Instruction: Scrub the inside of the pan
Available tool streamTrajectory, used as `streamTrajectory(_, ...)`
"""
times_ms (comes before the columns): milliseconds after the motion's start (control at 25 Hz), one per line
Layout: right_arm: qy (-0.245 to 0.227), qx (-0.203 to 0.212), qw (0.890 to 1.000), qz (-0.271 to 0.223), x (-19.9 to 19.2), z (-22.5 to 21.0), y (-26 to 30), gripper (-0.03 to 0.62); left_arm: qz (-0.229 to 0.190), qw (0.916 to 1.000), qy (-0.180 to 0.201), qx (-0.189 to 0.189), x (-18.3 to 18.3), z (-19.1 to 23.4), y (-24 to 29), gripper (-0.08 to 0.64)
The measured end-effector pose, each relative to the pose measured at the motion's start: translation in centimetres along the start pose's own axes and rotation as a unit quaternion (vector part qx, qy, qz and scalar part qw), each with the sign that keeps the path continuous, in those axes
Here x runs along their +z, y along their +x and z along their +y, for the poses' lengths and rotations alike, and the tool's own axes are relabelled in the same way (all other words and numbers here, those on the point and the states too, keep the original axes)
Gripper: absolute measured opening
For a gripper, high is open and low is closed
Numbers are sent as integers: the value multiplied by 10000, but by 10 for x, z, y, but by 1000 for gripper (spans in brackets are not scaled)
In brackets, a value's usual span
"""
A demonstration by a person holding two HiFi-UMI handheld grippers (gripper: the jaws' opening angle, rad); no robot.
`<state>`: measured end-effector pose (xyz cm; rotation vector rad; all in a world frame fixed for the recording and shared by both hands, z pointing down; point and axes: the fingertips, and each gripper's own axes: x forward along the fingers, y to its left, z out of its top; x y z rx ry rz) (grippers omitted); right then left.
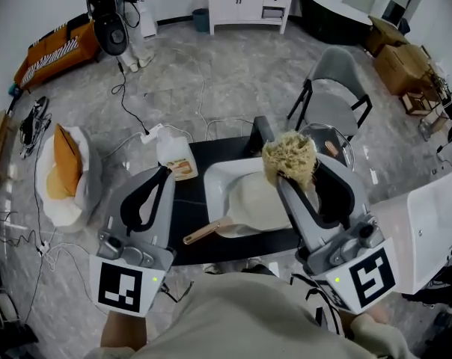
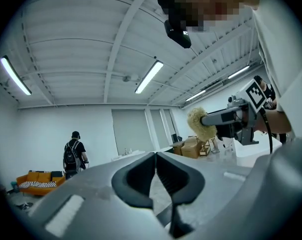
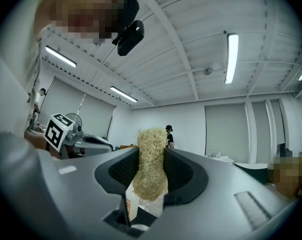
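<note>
Pan [image 1: 256, 206] with a wooden handle lies inside the one white basin [image 1: 215, 182] on the black table [image 1: 187, 219]. Its handle sticks out over the basin's near edge, towards the person.

Both grippers are held above the pan, one on each side. The left gripper [image 1: 165, 169] sits up and to the left of the pan, beyond the tip of the handle. Its jaws are pressed together with nothing between them, which shows plainly in the left gripper view. The right gripper [image 1: 281, 176] reaches over the right side of the pan. Its jaws are clamped on a straw-coloured fibrous scrubber [image 1: 289, 158]. In the head view the scrubber covers the pan's far right rim, and it looks lifted clear of the pan rather than resting in it. In the right gripper view the scrubber stands upright between the two pads and rises above them.

One white bottle [image 1: 175, 158] with an orange label stands left of the pan, just outside the basin and beside the tip of the left gripper. One grey chair [image 1: 334, 88] stands on the floor beyond the pan, to the right.

By count there are one pan, one scrubber, one basin, one bottle, one chair and two grippers.
</note>
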<state>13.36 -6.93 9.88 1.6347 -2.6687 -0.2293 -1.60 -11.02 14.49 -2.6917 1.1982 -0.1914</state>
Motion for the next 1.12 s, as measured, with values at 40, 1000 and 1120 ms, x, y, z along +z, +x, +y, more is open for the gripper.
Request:
streamTrajectory(40, -6, 0, 10000, 14, -1, 0, -2, 155, -22, 10000, 5, 25, -1, -1, -2, 11)
streamTrajectory(1000, 337, 94, 9978, 568, -46, 8, -7, 153, 327, 9994, -1, 143, -43, -7, -7, 2)
streamTrajectory(1120, 340, 93, 9975, 612, -48, 8, -5, 153, 328, 9993, -60, 168, -43, -5, -8, 2)
